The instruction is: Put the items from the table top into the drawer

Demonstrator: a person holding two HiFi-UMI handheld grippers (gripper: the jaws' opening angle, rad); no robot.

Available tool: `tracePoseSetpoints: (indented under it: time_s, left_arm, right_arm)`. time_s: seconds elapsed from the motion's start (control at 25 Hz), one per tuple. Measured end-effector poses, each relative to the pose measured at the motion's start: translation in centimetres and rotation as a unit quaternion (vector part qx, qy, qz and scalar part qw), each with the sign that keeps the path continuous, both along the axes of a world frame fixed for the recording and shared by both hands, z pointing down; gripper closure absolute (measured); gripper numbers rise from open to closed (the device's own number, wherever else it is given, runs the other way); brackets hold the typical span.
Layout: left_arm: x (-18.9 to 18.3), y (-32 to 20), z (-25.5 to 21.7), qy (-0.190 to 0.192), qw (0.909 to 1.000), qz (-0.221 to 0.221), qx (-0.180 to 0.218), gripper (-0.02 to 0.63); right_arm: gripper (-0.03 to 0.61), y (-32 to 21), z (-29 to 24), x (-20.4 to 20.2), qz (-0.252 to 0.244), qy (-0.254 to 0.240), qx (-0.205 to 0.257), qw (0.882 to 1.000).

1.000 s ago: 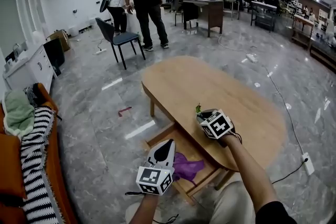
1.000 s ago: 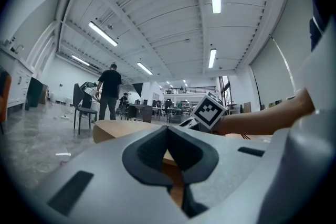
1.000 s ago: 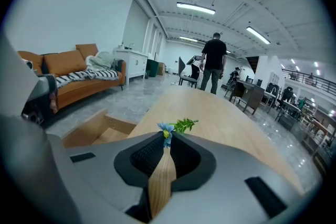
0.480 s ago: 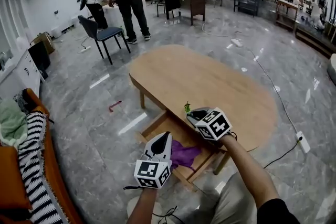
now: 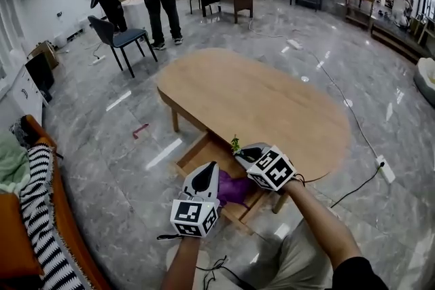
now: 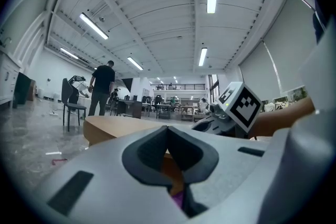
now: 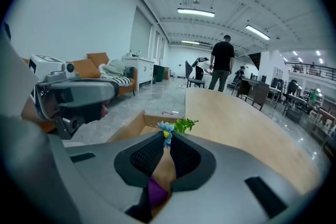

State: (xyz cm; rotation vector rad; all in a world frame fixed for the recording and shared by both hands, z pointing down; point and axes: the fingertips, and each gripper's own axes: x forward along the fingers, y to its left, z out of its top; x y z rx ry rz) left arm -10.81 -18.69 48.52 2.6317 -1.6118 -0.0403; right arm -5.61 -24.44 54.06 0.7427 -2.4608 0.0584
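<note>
Grey marble floor [image 5: 102,146] spreads round an oval wooden counter [image 5: 272,98]. Its drawer [image 5: 192,155] stands pulled out at the near edge, with a purple cloth [image 5: 234,190] lying in it. The right tool [image 5: 239,149] pinches a small flower sprig [image 5: 235,143], blue bloom and green leaves, just over the drawer beside the counter's edge. The left tool [image 5: 209,170] hovers close by above the drawer, jaws together with nothing between them.

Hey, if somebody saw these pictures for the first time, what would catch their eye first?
The right gripper, jaws shut on a small flower sprig with a blue bloom and green leaves, at the open drawer. Then the purple cloth lying in that drawer, which juts out from under the oval wooden table.
</note>
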Motion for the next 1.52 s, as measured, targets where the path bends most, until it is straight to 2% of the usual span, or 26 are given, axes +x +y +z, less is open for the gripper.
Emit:
tracePoseSetpoints:
  time_s: [0.32, 0.48, 0.96, 1.16, 1.52]
  left_arm:
    - [-0.3, 1.2, 0.4, -0.004, 1.0000, 0.004, -0.005, 0.611]
    - [-0.5, 1.4, 0.5, -0.007, 0.9999, 0.006, -0.007, 0.611]
    - [-0.1, 1.7, 1.1, -0.007, 0.9999, 0.010, -0.011, 0.611]
    - [0.0, 1.6, 1.4, -0.005, 0.9998, 0.011, -0.016, 0.611]
    - [0.1, 1.4, 1.6, -0.006, 0.9997, 0.013, -0.018, 0.611]
  right_arm:
    - [0.528, 3.3, 0.7, -0.9, -0.015, -0.007, -0.012, 1.000]
    - [0.528, 4.5, 3.1, -1.0, -0.017, 0.006, -0.030, 0.999]
    - [0.528, 6.1, 8.5, -0.9, -0.029, 0.081, -0.077, 0.993]
    - [0.528, 5.6, 9.6, -0.9, -0.029, 0.102, -0.077, 0.991]
    - [0.526, 5.2, 9.6, -0.8, -0.006, 0.095, -0.088, 0.992]
